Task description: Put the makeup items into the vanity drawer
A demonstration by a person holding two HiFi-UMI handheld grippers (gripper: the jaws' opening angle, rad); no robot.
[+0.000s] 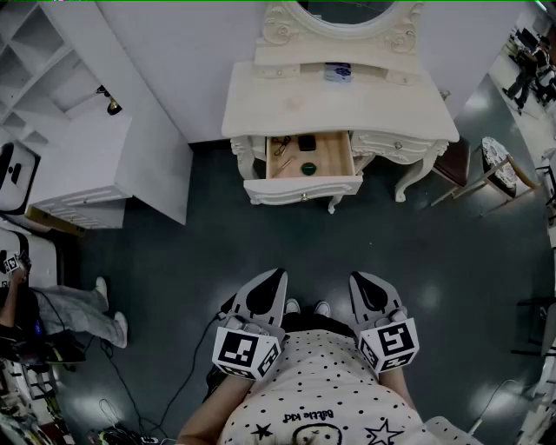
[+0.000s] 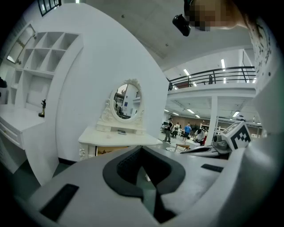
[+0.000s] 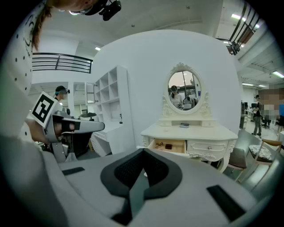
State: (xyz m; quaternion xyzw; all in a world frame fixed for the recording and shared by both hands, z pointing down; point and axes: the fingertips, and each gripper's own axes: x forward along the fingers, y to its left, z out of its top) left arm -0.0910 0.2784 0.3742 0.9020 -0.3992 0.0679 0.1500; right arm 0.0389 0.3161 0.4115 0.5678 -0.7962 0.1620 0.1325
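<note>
Close below me, my left claw (image 1: 271, 282) and right claw (image 1: 360, 283) sit side by side at my waist, both pinched shut with nothing between the jaws. Well ahead stands the cream vanity (image 1: 347, 109). Its drawer (image 1: 304, 188) stands open, with makeup items (image 1: 308, 169) lying inside.

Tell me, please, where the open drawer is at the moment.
In the head view, the open drawer juts from the vanity's left front, top centre, below the mirror.
</note>
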